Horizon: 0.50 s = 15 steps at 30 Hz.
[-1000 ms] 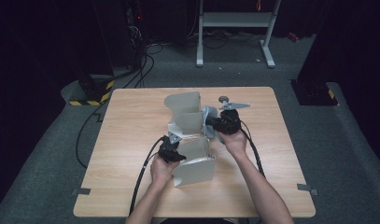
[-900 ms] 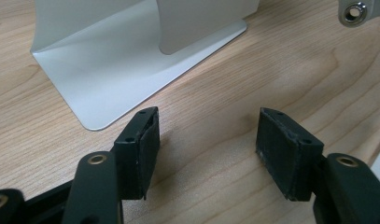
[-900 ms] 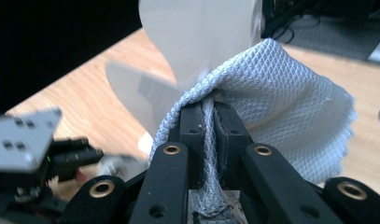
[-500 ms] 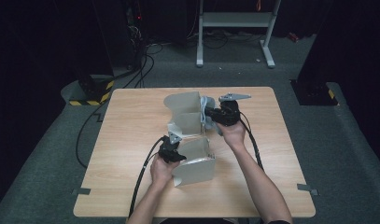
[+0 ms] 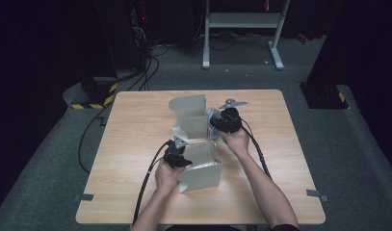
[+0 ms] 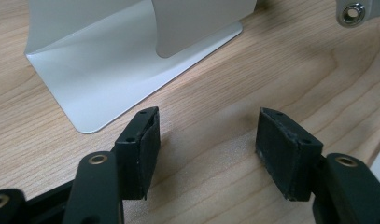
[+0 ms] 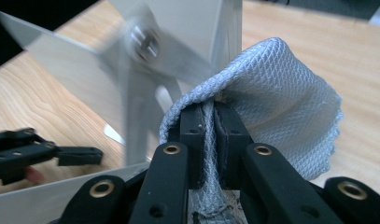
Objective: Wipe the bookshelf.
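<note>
Right hand-held gripper: clamps grey mesh cloth, now nearer the middle metal bookend.
Left hand-held gripper: wide, empty, unmoved.

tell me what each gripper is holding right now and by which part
The right gripper pinches a grey mesh cloth by a bunched fold. The left gripper holds nothing; its jaws stand open over the table.

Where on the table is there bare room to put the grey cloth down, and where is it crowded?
Bare wood lies along the table's left side, from the bookends out to the left edge, and along the right side beyond the right gripper, which grips the grey cloth. The near-right corner looks free too. The middle is crowded: the bookends and the left gripper.
</note>
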{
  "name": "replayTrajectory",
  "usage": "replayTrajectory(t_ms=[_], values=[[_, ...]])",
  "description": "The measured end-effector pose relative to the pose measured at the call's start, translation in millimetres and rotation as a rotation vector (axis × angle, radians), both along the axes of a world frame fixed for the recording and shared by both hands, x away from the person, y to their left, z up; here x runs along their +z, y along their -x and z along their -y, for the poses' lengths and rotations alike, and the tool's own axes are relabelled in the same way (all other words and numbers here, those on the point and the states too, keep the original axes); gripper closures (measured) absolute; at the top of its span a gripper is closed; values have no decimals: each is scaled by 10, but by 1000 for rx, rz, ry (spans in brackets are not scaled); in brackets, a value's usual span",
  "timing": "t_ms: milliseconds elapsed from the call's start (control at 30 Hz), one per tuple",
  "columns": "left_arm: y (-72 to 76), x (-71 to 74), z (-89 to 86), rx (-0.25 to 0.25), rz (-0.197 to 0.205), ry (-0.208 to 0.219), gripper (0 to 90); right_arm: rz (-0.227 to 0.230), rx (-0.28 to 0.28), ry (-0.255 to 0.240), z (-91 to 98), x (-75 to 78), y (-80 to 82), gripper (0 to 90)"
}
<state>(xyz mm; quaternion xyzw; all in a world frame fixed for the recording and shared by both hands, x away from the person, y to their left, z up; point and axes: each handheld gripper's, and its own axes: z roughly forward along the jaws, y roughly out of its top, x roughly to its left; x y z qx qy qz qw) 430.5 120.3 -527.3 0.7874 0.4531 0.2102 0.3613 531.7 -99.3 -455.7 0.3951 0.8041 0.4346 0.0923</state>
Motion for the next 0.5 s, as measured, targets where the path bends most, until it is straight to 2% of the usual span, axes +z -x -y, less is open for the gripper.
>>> replayTrajectory(t_ms=[300, 433, 500], values=[[0, 0, 0, -3, 2, -1, 407, -82, -6, 57, -46, -287, -108, 838], [0, -1, 0, -3, 2, 0, 406, -74, -5, 58, -62, -260, -108, 838], [1, 0, 0, -3, 0, 0, 407, -65, -9, 33, -44, -205, -99, 838]])
